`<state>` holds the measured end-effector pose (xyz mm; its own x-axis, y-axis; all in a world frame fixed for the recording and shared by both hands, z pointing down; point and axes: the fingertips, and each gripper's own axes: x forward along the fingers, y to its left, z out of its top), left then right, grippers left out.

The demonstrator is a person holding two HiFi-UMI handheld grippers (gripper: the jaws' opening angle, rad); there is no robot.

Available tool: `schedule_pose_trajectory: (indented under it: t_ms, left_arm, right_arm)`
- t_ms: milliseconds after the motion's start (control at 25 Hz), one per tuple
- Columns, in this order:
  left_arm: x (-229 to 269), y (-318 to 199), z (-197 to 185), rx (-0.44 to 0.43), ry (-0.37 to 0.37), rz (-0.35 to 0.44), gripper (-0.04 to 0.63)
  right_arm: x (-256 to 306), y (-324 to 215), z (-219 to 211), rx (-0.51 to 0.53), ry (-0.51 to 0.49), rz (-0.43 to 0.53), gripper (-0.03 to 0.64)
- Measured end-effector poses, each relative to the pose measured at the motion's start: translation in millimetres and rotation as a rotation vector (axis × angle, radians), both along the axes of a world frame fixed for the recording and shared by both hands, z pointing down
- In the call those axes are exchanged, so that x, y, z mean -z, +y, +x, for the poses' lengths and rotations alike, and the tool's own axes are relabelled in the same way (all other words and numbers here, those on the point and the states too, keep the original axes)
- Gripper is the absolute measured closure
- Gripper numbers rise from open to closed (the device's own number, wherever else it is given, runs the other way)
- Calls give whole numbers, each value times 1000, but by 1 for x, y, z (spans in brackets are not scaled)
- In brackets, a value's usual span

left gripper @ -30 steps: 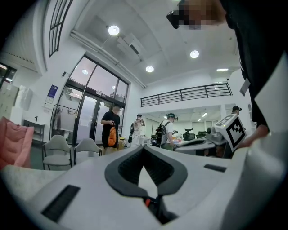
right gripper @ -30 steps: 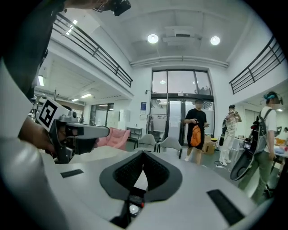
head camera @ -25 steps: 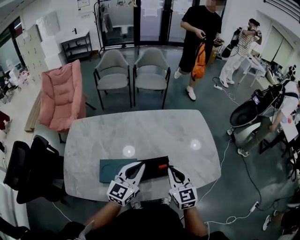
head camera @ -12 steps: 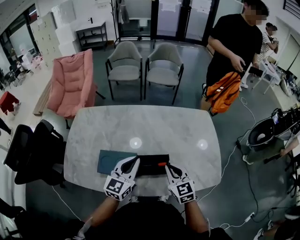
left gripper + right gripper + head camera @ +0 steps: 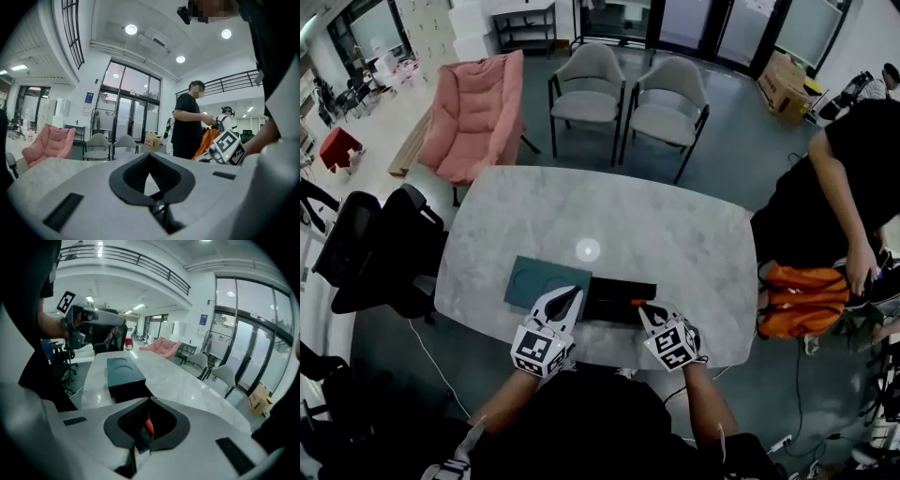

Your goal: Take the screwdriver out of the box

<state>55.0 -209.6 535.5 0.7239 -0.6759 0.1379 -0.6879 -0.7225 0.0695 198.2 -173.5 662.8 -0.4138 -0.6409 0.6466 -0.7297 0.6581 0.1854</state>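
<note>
Marble table [image 5: 675, 244] in the head view: we hold both tools at its near edge. The left gripper [image 5: 567, 298] is over where the teal lid [image 5: 534, 279] meets the black box [image 5: 614, 298]. The right gripper [image 5: 649, 311] is at the box's right end, touching the orange-handled screwdriver [image 5: 635, 302]. In the left gripper view our jaws meet on nothing. In the right gripper view our jaws clamp the screwdriver, with the box beyond.

Black top [image 5: 581, 427], forearms bare. Left gripper [image 5: 570, 295] and right gripper [image 5: 646, 308]: white moulded shells, black ribbed pads [image 5: 129, 180] inside. Each carries a white cube [image 5: 540, 352] with black square markers.
</note>
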Motion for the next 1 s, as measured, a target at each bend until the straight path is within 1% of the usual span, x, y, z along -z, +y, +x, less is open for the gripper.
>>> schedule_pose_trajectory:
  t_ms: [160, 280, 360, 440, 720, 840, 1000]
  left_arm:
    - [-10, 5, -7, 24, -10, -23, 591]
    - [-14, 7, -11, 43, -11, -32, 591]
    - [-14, 8, -13, 54, -10, -34, 591]
    - [-15, 9, -16, 62, -8, -35, 591]
    - [-20, 6, -37, 89, -22, -39, 591]
    - [-20, 2, -43, 102, -18, -39, 591]
    - [-25, -2, -49, 121, -12, -48, 591]
  right_arm:
    - [-29, -5, -2, 109, 156, -28, 592]
    - [-53, -5, -2, 210, 268, -76, 581]
    - [-70, -4, -2, 272, 339, -116, 544]
    - [-85, -4, -1, 318, 401, -152, 487]
    - [-133, -14, -2, 468, 615, -236, 477]
    - [-147, -19, 2, 504, 686, -265, 477]
    - [-158, -23, 5, 535, 727, -304, 477]
